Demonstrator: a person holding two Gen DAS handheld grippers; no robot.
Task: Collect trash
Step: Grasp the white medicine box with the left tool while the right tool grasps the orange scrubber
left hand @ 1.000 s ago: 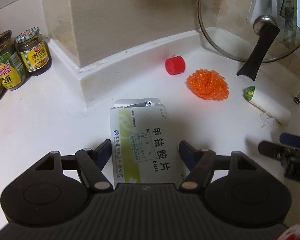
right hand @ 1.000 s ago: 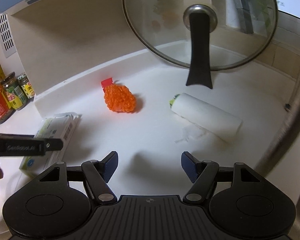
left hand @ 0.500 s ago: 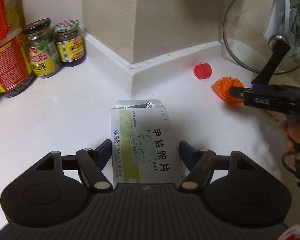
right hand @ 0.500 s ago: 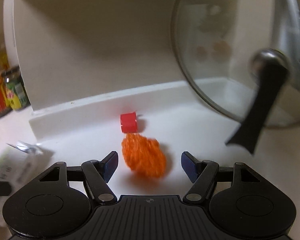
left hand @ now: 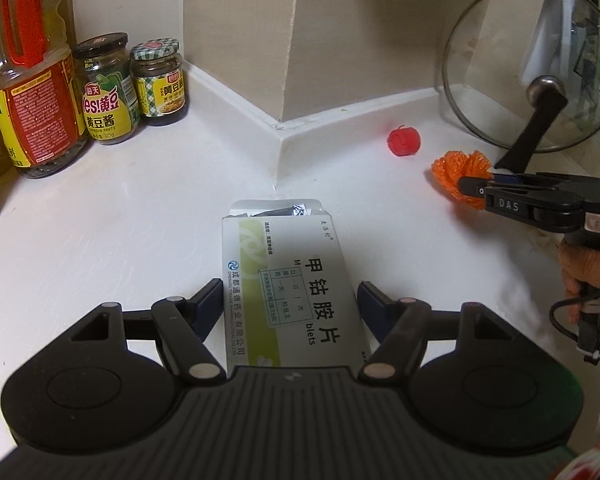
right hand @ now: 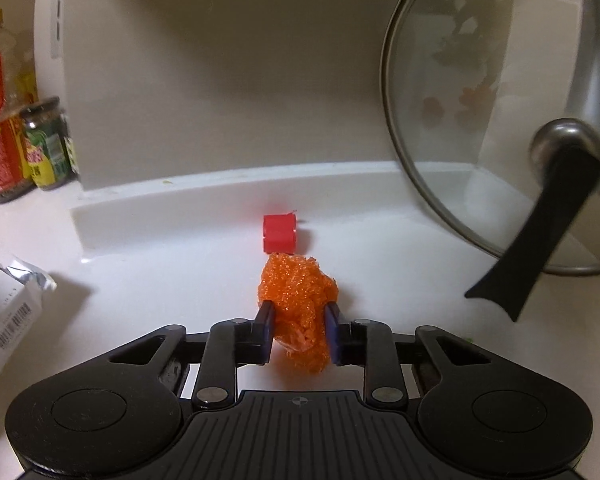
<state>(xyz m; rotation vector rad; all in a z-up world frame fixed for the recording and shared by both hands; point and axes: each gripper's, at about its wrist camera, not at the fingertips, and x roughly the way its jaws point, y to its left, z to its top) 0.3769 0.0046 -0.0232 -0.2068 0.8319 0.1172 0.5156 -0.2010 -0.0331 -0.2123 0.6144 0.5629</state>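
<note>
A white-and-green medicine box (left hand: 296, 300), its far end torn open, is clamped between the fingers of my left gripper (left hand: 290, 292) and held above the white counter (left hand: 140, 208). In the right wrist view an orange mesh ball (right hand: 296, 280) lies on the counter, and my right gripper (right hand: 300, 320) is closing on it, both blue pads pressing its sides. From the left wrist view the right gripper (left hand: 476, 186) reaches in from the right onto the mesh ball (left hand: 456, 168). A red bottle cap (right hand: 279, 233) lies just behind the mesh, near the backsplash.
A glass lid (right hand: 460, 140) with a black handle leans against the wall at the right. Sauce jars (left hand: 104, 92) and an oil bottle (left hand: 32, 92) stand at the back left. A person's hand (left hand: 584, 264) holds the right gripper. A wall corner juts out mid-counter.
My right gripper came forward to the orange mesh ball and its jaws closed onto it. The left gripper carried the box leftward, toward the jars.
</note>
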